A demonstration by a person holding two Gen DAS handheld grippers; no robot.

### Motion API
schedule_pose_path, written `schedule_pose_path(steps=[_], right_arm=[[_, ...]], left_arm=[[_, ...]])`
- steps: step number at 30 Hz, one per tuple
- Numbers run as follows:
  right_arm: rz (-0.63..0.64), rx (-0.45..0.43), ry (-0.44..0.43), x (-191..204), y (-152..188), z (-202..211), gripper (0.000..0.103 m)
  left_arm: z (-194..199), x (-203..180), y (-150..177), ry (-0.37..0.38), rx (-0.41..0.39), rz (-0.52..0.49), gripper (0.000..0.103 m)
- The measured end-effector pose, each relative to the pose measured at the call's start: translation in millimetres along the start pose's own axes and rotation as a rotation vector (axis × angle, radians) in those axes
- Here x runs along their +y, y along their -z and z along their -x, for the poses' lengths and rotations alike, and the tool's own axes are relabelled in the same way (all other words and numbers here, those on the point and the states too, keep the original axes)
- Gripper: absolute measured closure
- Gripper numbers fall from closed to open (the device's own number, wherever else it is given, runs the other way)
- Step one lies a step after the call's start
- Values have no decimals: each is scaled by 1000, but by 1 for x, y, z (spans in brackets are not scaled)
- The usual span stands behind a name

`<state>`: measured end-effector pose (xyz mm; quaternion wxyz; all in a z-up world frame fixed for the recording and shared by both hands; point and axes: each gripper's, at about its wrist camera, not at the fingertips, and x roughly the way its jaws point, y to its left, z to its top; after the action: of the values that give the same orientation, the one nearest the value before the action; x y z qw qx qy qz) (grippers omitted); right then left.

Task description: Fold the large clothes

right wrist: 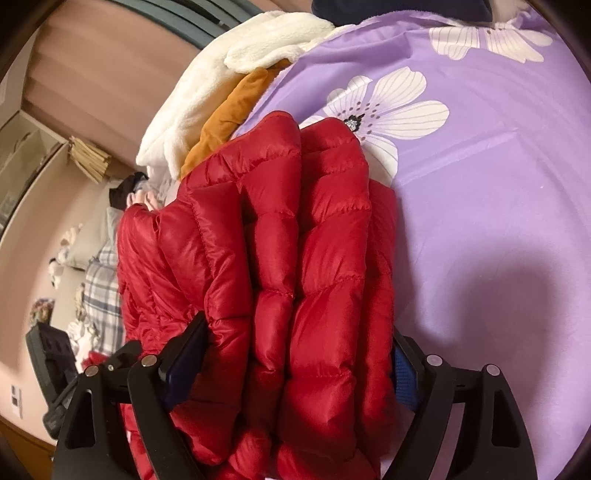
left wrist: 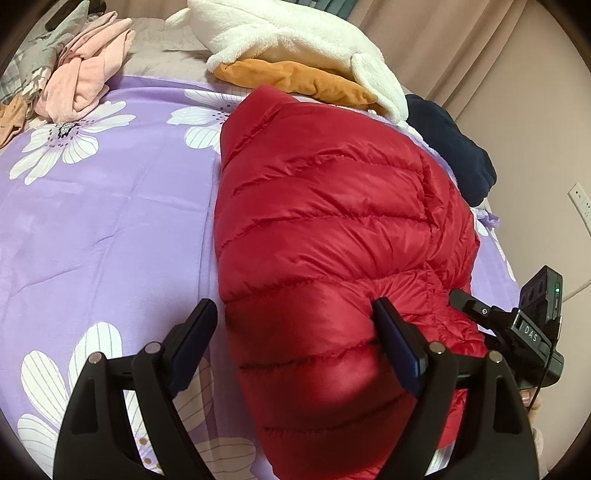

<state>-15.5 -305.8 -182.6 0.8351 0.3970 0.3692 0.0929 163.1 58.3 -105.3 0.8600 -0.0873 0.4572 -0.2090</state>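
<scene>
The red jacket (left wrist: 325, 236) lies folded into a thick bundle on the bed (left wrist: 110, 206), near the white fleece (left wrist: 295, 33). The left gripper (left wrist: 295, 332) has its jaws spread, one finger off the jacket's edge and one pressing its top. The right gripper (right wrist: 295, 350) straddles the bundle with jaws wide; whether they squeeze it I cannot tell. Best to press the puffy layers flat and square the edges before letting go
</scene>
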Motion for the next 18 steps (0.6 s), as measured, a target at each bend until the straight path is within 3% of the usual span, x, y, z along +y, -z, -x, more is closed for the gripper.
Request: schedule_pose_path(steps=[18], right_arm=[[22, -7, 39, 3, 1, 6, 18]], left_arm=[[6, -4, 4, -40, -10, -41, 16]])
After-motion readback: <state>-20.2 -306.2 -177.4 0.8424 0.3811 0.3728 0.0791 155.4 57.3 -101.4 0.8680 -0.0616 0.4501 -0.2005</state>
